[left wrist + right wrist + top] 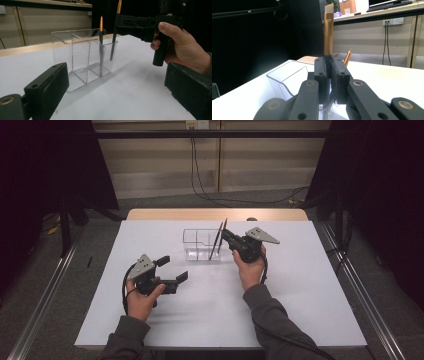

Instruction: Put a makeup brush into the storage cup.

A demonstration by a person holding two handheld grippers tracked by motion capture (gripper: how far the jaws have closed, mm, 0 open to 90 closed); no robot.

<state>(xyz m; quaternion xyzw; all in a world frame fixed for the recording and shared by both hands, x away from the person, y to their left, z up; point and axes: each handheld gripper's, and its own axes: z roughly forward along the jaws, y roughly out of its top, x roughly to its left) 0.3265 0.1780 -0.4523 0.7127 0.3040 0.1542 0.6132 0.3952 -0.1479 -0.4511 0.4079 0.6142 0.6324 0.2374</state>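
Gripping a brush (328,32) near its middle, our right claw (223,235) is clamped tight on the dark handle, holding it upright at the near right edge of the clear holder (200,246), tip down and, as the left gripper view has it, outside the front wall rather than in a compartment. A second brush (101,42) already stands inside the right-hand compartment. Our left claw (172,268) waits wide open with nothing between its jaws, well apart on the white table (300,295). We judge the risk to be a release here: the brush would slide down outside the wall, or the tip would catch the rim and tip the light holder. Our right gripper view hides that gap, though it shows the flat pale bristle end.
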